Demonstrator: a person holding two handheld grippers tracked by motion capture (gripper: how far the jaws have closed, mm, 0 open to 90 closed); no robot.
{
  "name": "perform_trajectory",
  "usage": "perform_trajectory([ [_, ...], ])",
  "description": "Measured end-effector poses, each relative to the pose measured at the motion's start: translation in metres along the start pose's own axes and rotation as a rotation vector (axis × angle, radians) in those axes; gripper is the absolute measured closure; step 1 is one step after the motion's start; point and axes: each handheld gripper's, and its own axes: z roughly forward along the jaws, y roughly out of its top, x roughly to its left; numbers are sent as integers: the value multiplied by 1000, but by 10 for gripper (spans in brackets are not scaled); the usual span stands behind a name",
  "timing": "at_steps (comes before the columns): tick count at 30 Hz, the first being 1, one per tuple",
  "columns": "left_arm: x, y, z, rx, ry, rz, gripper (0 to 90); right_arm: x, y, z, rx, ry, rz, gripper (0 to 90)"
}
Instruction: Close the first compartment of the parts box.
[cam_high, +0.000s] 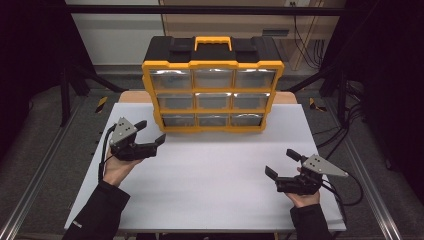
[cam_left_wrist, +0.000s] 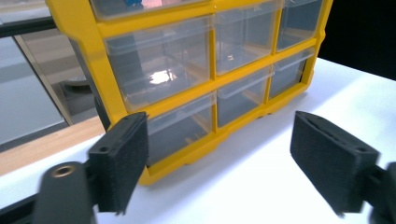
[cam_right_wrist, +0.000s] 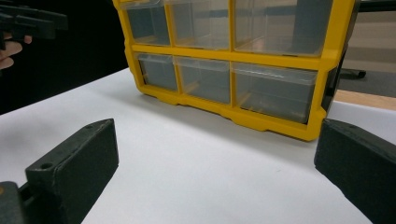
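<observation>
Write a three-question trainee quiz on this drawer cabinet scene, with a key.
1. True or false: the left gripper holds a drawer of the cabinet.
2. How many drawers does the cabinet front show: A) six, B) nine, C) twelve?
3. Which gripper is nearer the cabinet, the left or the right gripper?

Key
1. False; its jaws stand open and apart from the cabinet.
2. B, three rows of three.
3. The left; it hovers by the cabinet's lower left corner.
</observation>
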Motion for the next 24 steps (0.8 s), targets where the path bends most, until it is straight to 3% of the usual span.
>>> perform_trajectory([
  [10, -5, -19, -14, -1, -45, 8, 43, 0, 0, 0, 3, -1, -4, 3],
  [14, -5, -28, -19, -19, -61, -7, 30, 0, 0, -1, -1, -2, 0, 3],
  [18, -5, -32, -23, -12, -57, -3, 18, 0, 0, 0, 1, 2, -2, 3],
  [24, -5, -35, -29, -40, -55, -7, 9, 0, 0, 0, -1, 5, 3, 3],
])
